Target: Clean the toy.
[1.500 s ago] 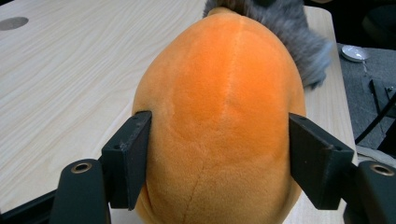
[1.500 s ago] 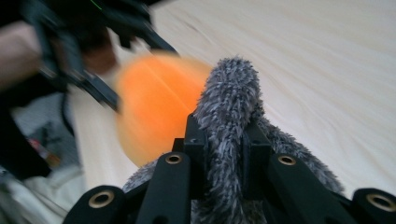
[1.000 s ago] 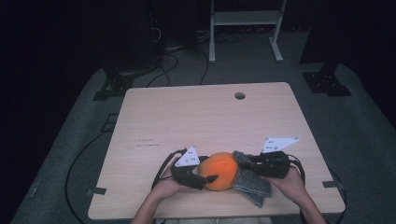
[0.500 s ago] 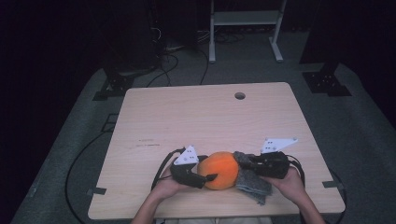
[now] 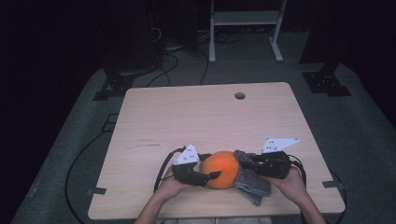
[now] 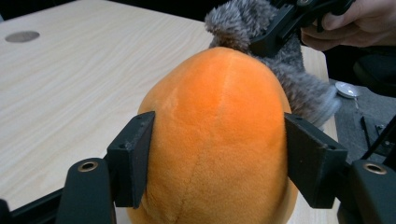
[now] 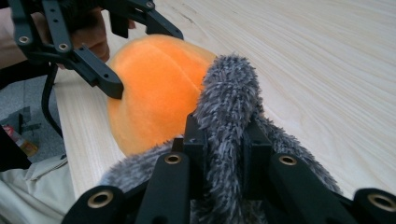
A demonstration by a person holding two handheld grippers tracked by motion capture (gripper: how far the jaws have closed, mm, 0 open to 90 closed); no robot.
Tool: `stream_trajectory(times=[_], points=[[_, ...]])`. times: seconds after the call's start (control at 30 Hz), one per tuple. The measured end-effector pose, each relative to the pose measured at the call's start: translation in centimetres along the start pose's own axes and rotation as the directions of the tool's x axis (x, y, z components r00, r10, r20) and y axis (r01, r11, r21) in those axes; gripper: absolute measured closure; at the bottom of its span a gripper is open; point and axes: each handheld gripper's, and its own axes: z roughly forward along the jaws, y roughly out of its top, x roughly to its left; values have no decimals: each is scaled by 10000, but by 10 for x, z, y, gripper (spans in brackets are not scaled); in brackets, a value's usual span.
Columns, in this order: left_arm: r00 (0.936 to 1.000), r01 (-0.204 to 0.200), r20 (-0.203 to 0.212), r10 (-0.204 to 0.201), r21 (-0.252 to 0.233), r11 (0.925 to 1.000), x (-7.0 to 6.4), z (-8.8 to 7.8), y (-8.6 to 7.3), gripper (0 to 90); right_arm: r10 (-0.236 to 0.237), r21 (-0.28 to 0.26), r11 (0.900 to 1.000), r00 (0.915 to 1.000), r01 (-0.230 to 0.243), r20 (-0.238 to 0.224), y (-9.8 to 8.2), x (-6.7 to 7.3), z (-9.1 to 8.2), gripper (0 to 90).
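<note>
An orange plush ball [image 5: 223, 169] lies near the front edge of the wooden table [image 5: 201, 116]. My left gripper [image 5: 212, 168] reaches it from the left. Its jaws have just been closing with the ball between them, and both pads [image 6: 133, 158] now press on the ball's [image 6: 219, 130] sides. A grey furry cloth [image 5: 254, 184] lies against the ball's right side. My right gripper [image 5: 243, 163] is shut on a fold of that cloth [image 7: 229, 107], pinched tight between its jaws. The right gripper view also has the ball [image 7: 154, 88] and the left gripper [image 7: 142, 60] behind the cloth.
A round cable hole [image 5: 240, 95] sits near the table's far edge. On the floor behind the table stand a white metal frame [image 5: 243, 18] and dark stands, with cables [image 5: 168, 60] trailing around. Tape tabs mark the table's front corners [image 5: 95, 191].
The left gripper's jaws have drawn in a little around the orange ball. Both hands and the grey cloth stay where they were.
</note>
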Motion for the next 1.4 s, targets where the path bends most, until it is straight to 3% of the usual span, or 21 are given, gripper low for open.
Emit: stream_trajectory(times=[0.07, 0.17, 0.27, 0.4, 0.47, 0.63, 0.7, 0.77, 0.83, 0.93, 1.0, 1.07, 1.13, 1.27, 1.3, 1.37, 1.4], points=[[9999, -96, -85, 96, 9, 10000, -2, -1, 3, 322, -31, -195, 9998, 10000, 29, -89, 3, 4, -1, 752], [9997, -163, -206, 158, -230, 9996, -5, -3, 8, 334, -318, -779, 9966, 9978, 273, -575, 13, 14, -2, 752], [9992, -256, -306, 248, -255, 9993, -6, -5, 10, 334, -549, -979, 9940, 9964, 484, -643, 19, 20, 0, 752], [9996, -287, -50, 288, 168, 9994, -4, -1, 4, 246, -288, -73, 9996, 9984, 284, -477, 5, 12, 16, 759], [9996, -224, 170, 223, 101, 9997, -1, -4, 3, 211, -35, -48, 10000, 9971, 31, -764, 1, 8, 16, 760], [9964, 326, 771, -345, 256, 9991, 10, -7, -5, 154, 81, -35, 10000, 9980, -83, -631, -2, 5, 13, 759], [9957, 346, 856, -363, 204, 9992, 11, -5, -8, 156, 108, -28, 9999, 9981, -110, -609, -3, 4, 13, 759], [9973, 209, 694, -220, 162, 9997, 9, -5, -9, 202, 192, 0, 9998, 9980, -192, -604, -3, 2, 13, 759], [9992, -29, 400, 23, 153, 9999, 5, -5, -7, 313, 234, -7, 9997, 9981, -235, -577, -2, 1, 11, 758], [9993, -365, -39, 366, 91, 9993, 0, -6, 2, 383, 128, -645, 9978, 9976, -172, -687, 8, 6, 3, 759], [9973, -692, -223, 697, 248, 9973, -6, -3, 6, 390, -230, -1044, 9945, 9944, 122, -1028, 17, 16, 1, 759], [9957, -893, -223, 897, 162, 9959, -10, -5, 9, 398, -642, -997, 9936, 9925, 538, -1039, 25, 26, 5, 758], [9965, -799, -242, 799, 23, 9968, -9, -11, 12, 401, -755, -785, 9945, 9939, 692, -803, 23, 27, 11, 759], [9986, -469, -252, 468, -27, 9989, -5, -12, 10, 401, -52, -110, 9999, 9993, 48, -363, 5, 7, 17, 760], [9984, -491, -285, 490, -19, 9988, -5, -11, 11, 399, 128, -151, 9998, 9991, -134, -398, 4, 5, 15, 760], [9981, -548, -286, 548, -11, 9985, -7, -9, 11, 391, -148, -509, 9986, 9988, 124, -474, 10, 12, 10, 760], [9978, -601, -279, 601, -8, 9982, -9, -7, 11, 382, -259, -792, 9967, 9963, 193, -825, 15, 16, 7, 760]])
